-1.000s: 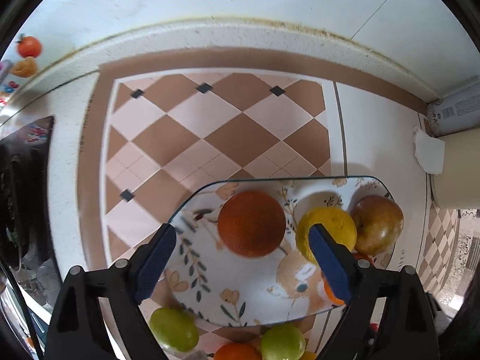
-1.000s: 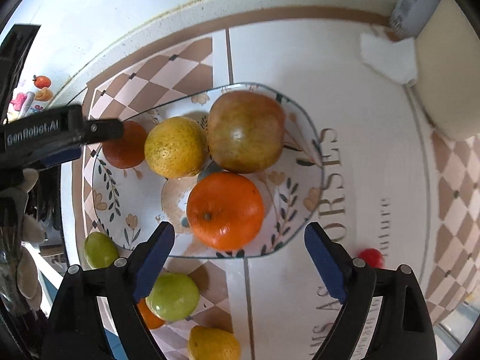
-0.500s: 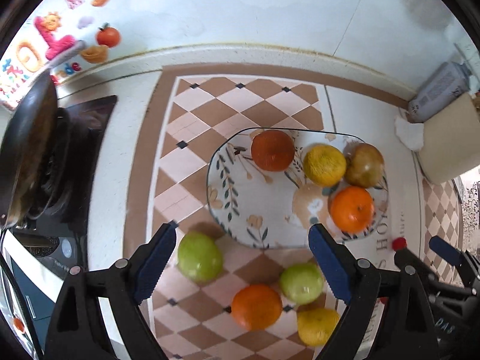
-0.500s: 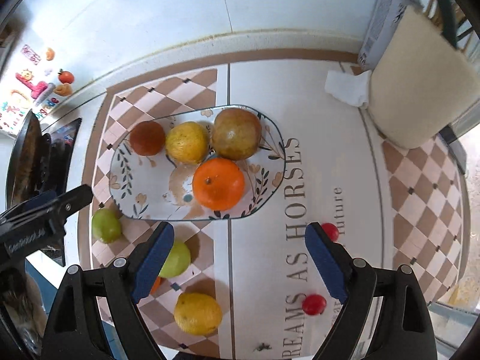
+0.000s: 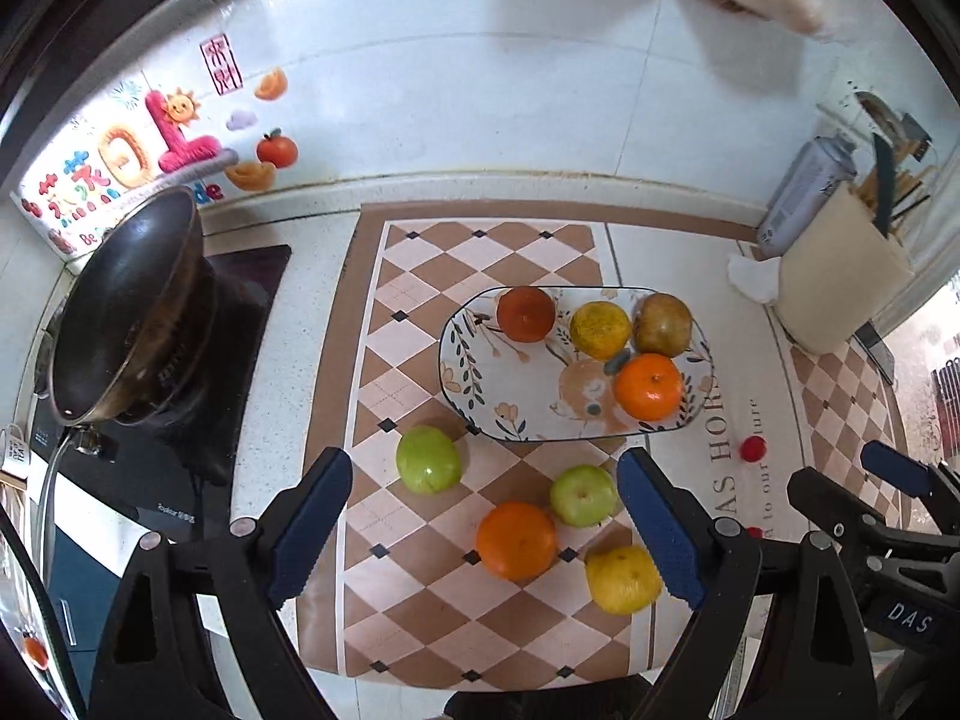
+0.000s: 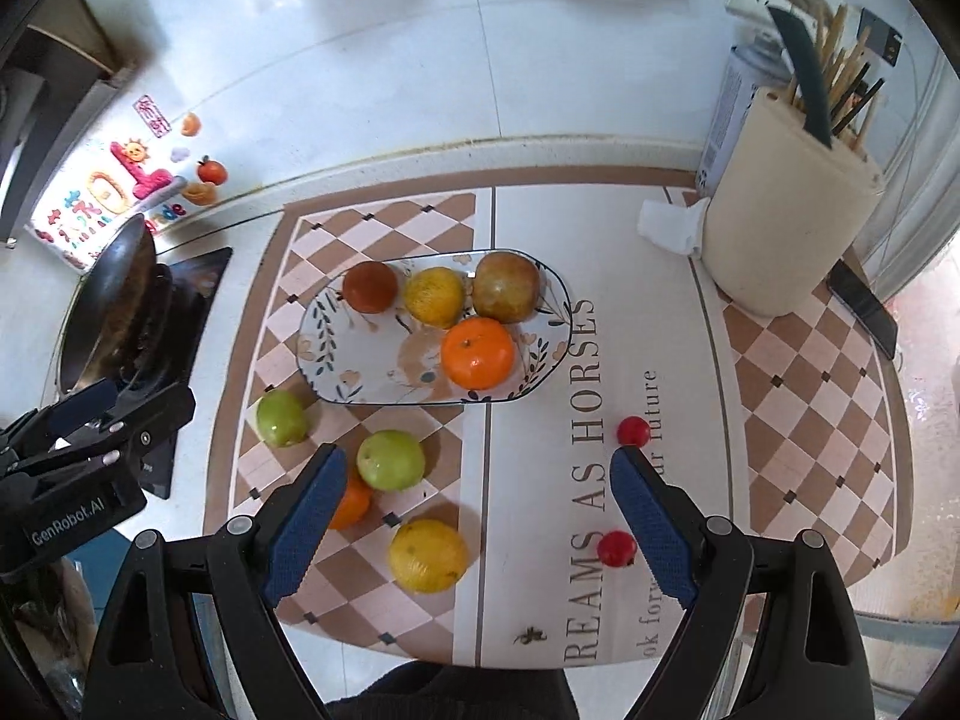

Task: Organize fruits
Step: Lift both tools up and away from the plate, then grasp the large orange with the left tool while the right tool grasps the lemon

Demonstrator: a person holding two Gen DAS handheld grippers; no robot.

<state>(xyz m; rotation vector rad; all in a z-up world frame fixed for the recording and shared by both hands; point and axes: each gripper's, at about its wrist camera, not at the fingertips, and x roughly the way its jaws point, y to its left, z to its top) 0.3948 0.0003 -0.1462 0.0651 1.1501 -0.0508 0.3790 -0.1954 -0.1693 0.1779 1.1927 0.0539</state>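
A patterned oval plate (image 5: 474, 387) (image 6: 327, 369) holds several fruits: a dark red-orange one (image 5: 525, 313), a yellow one (image 5: 600, 329), a brown-green one (image 5: 662, 324) and a bright orange (image 5: 649, 386) (image 6: 478, 352). On the mat in front of it lie two green fruits (image 5: 428, 459) (image 5: 583, 495), an orange (image 5: 516, 540) and a yellow fruit (image 5: 621, 579) (image 6: 427, 555). My left gripper (image 5: 486, 516) is open, high above these loose fruits. My right gripper (image 6: 477, 513) is open too, with nothing between its fingers.
A dark wok (image 5: 129, 315) sits on a stove at the left. A beige utensil holder (image 6: 786, 204), a can (image 5: 804, 195) and a crumpled tissue (image 6: 669, 225) stand at the back right. Two small red fruits (image 6: 633, 431) (image 6: 617, 548) lie on the lettered mat. A phone (image 6: 864, 306) lies far right.
Both grippers have risen and pulled back from the plate, so the view widens to the loose fruits, stove and wall. The jaws keep the same width.
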